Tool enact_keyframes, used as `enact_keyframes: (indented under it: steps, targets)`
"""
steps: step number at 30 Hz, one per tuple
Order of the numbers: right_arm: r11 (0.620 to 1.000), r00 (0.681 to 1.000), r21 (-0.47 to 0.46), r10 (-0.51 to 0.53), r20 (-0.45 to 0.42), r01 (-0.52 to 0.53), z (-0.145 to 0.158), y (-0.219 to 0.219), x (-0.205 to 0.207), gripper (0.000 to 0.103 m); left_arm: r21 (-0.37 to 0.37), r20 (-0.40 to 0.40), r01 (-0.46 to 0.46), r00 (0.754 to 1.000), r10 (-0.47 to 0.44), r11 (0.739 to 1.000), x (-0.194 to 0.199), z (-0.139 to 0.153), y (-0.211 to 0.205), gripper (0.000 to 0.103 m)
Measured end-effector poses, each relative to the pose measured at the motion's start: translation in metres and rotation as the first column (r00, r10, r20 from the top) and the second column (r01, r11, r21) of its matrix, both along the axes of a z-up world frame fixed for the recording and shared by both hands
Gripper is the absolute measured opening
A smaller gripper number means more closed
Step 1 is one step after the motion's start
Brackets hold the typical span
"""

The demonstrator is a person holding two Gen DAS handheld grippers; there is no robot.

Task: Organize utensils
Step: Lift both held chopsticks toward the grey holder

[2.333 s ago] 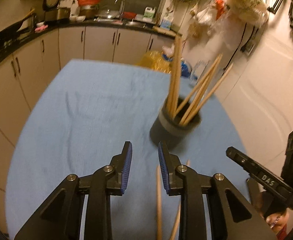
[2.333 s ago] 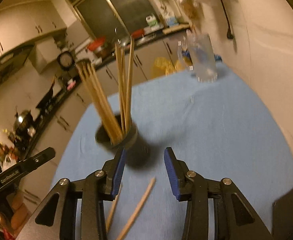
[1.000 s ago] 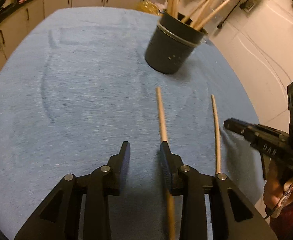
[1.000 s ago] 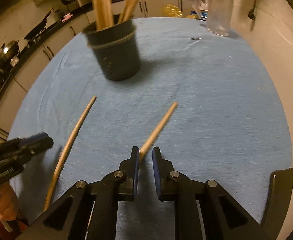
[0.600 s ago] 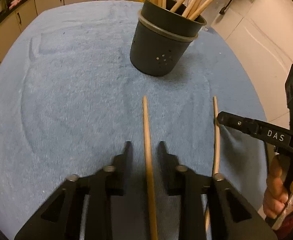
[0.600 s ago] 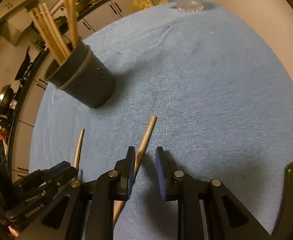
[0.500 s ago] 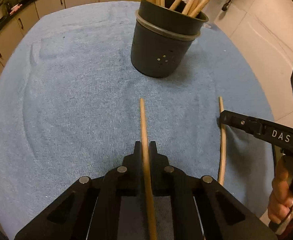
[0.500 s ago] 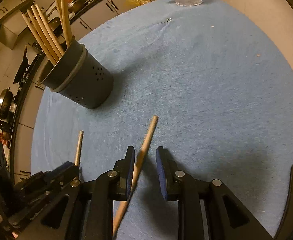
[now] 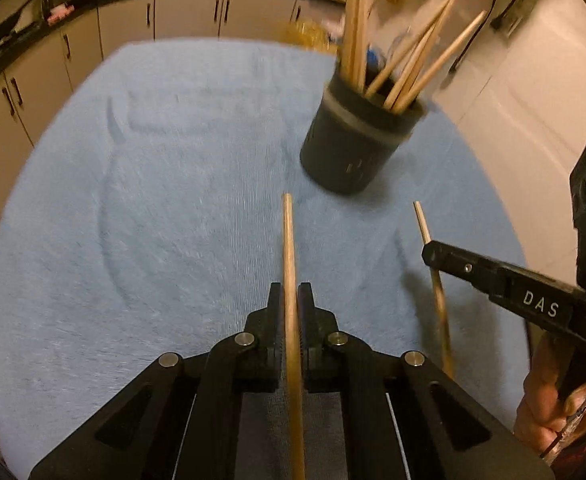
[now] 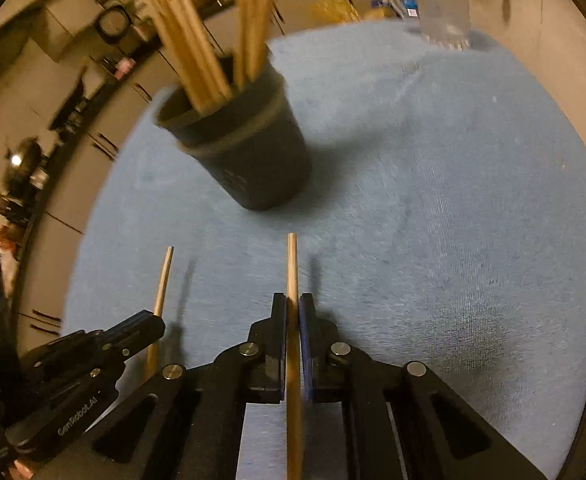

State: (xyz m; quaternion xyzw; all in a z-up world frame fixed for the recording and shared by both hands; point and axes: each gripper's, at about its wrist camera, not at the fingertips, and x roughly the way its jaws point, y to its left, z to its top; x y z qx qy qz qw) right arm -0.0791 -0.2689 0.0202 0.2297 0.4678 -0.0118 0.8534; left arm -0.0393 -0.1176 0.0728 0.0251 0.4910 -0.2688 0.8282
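Observation:
A dark grey utensil holder (image 9: 353,144) with several wooden chopsticks stands on the blue cloth; it also shows in the right wrist view (image 10: 245,152). My left gripper (image 9: 289,296) is shut on a wooden chopstick (image 9: 289,248), held above the cloth and pointing toward the holder. My right gripper (image 10: 292,308) is shut on a second chopstick (image 10: 291,268), also lifted. In the left wrist view the right gripper (image 9: 505,280) and its chopstick (image 9: 429,248) show at the right. In the right wrist view the left gripper (image 10: 93,348) and its chopstick (image 10: 161,284) show at the lower left.
The blue cloth (image 9: 153,200) covers the round table. A clear glass jug (image 10: 441,4) stands at the table's far edge. Kitchen cabinets and a counter (image 9: 133,12) run behind. A wall is close on the right.
Both grippers have closed on the two chopsticks that lay on the cloth and lifted them. The views have tilted up, so the holder sits farther ahead.

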Motion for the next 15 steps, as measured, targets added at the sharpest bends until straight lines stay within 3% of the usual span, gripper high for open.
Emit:
enact_keyframes:
  steps: [4,9,15]
  targets:
    - [1.000,0.990,-0.009,0.004,0.140,-0.003,0.031,0.003,-0.023,0.007,-0.049,0.097,-0.009,0.995,0.014,0.999,-0.016,0.029,0.010,0.006]
    - [0.998,0.944,-0.056,0.000,0.329,0.019,0.063,0.017,-0.052,0.007,-0.071,0.209,-0.008,0.978,0.023,0.997,-0.039,0.055,0.018,0.006]
    - [0.992,0.882,-0.095,-0.028,0.470,0.083,0.083,0.030,-0.085,0.007,-0.070,0.237,-0.011,0.971,0.028,0.998,-0.035,0.060,0.008,0.006]
